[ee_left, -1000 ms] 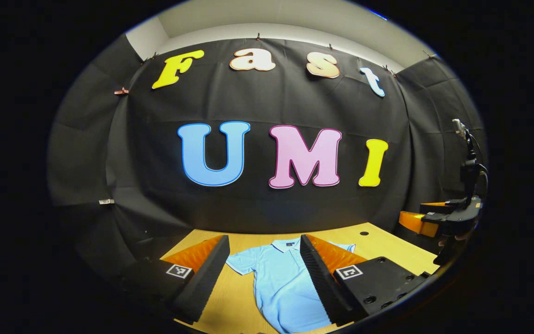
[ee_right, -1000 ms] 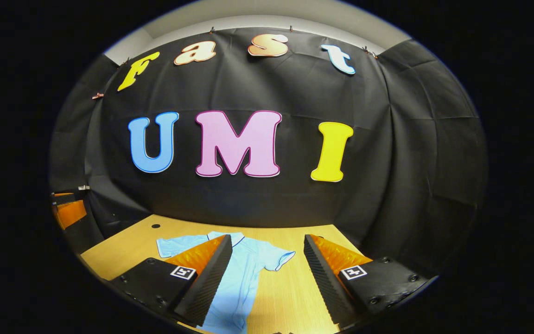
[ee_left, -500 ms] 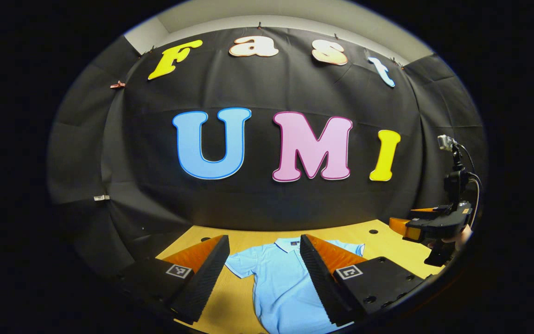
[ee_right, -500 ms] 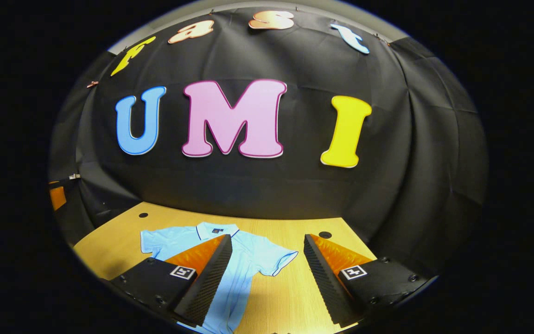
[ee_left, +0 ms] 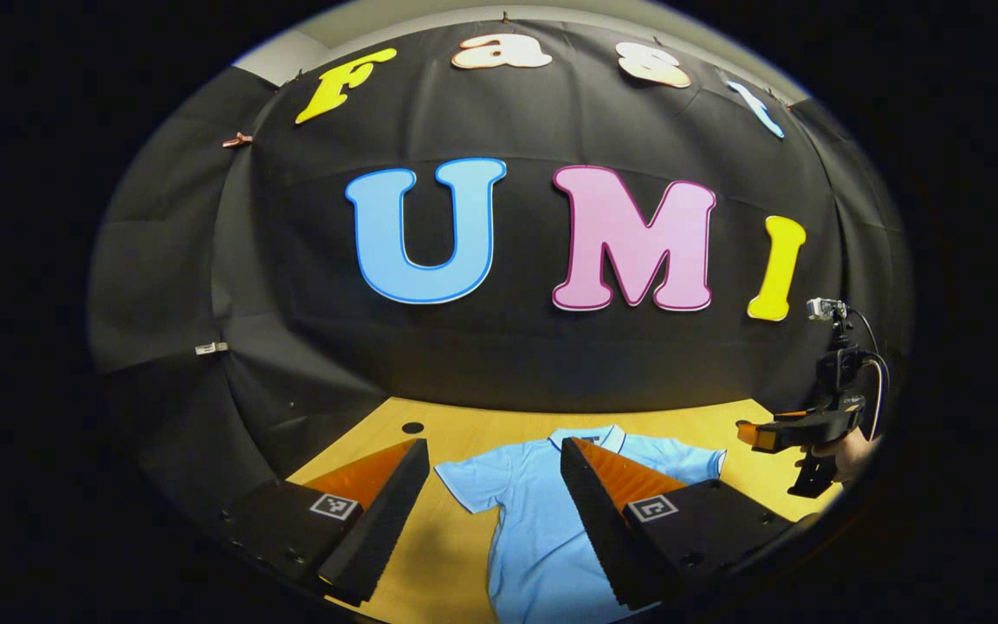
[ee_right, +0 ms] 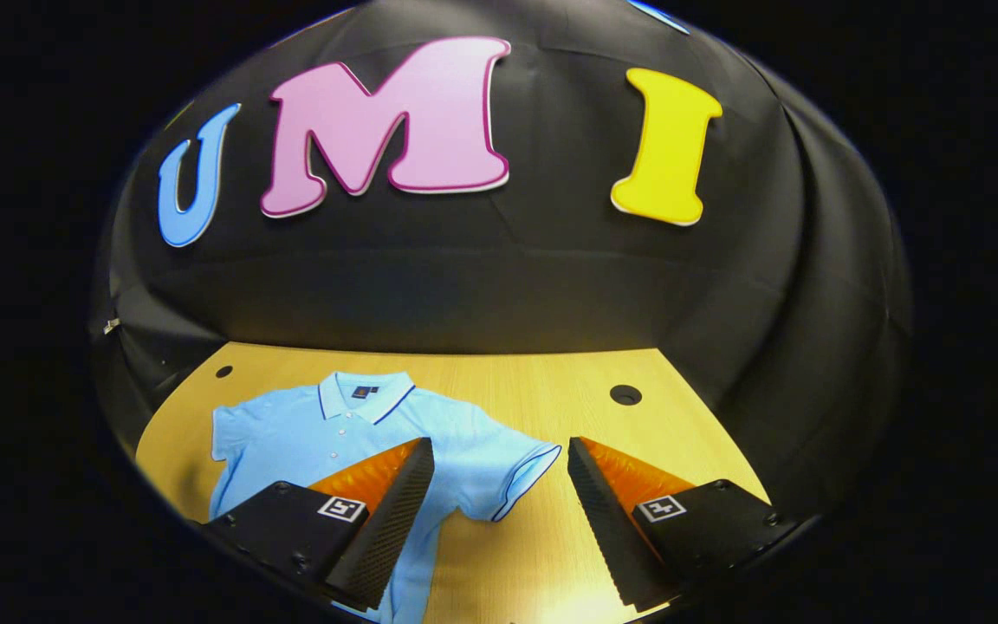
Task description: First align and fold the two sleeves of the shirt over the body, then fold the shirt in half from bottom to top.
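Note:
A light blue polo shirt (ee_left: pixel 534 520) (ee_right: pixel 334 433) lies flat and face up on the wooden table (ee_right: pixel 516 381), collar toward the far wall and both short sleeves spread out. My left gripper (ee_left: pixel 490 511) hovers open above the shirt's left sleeve and chest. My right gripper (ee_right: pixel 499 520) hovers open over the shirt's right sleeve (ee_right: pixel 512 477), with nothing between its fingers. In the left gripper view the right gripper (ee_left: pixel 798 429) also appears at the far right, held by a hand (ee_left: pixel 850 451). The shirt's lower part is hidden behind the fingers.
The black cloth wall closes the table's far side. Round cable holes (ee_right: pixel 625 394) (ee_left: pixel 412 427) sit in the table's back corners. Bare wood lies to the right of the shirt in the right gripper view.
Both grippers have moved forward and tilted down toward the table, so the shirt now looks larger and nearer. Both stay open.

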